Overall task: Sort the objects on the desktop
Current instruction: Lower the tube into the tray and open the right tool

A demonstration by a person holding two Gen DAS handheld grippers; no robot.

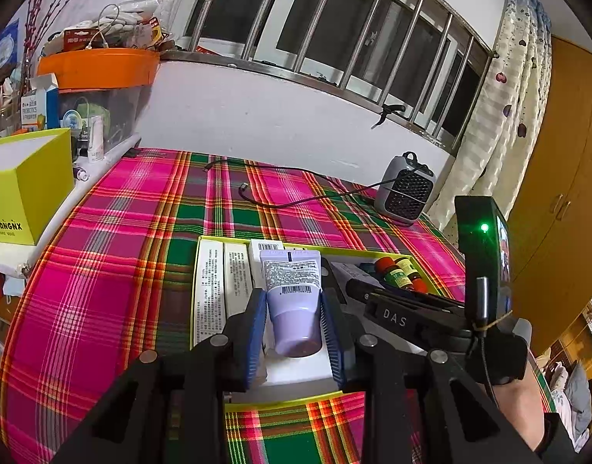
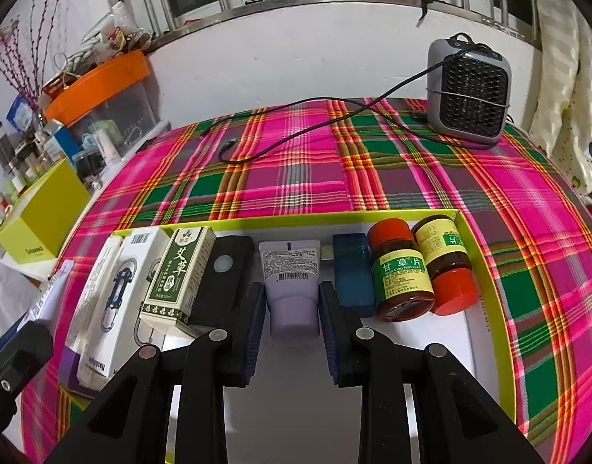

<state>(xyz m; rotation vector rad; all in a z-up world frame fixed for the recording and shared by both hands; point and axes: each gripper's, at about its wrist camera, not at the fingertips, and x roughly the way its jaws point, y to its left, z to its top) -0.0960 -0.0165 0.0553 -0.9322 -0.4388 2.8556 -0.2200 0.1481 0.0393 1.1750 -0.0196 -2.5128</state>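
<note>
In the left wrist view my left gripper [image 1: 294, 297] is shut on a lilac tube [image 1: 292, 274], cap toward the camera, held over the near part of a white tray with a yellow-green rim [image 1: 194, 290]. The black frame [image 1: 392, 317] of my right gripper reaches in from the right. In the right wrist view my right gripper [image 2: 292, 290] is shut on a similar lilac tube [image 2: 290, 263]. That tube lies in the tray [image 2: 296, 221] between a black block [image 2: 226, 266] and a blue box [image 2: 352, 274].
The tray also holds white boxes [image 2: 118, 294], a green box [image 2: 180, 270] and two orange-capped bottles [image 2: 402, 270]. A grey heater [image 2: 470, 92] and its cable [image 2: 296, 135] sit on the plaid cloth behind. A yellow-green box [image 1: 25, 185] and an orange-lidded bin [image 1: 98, 65] stand at the left.
</note>
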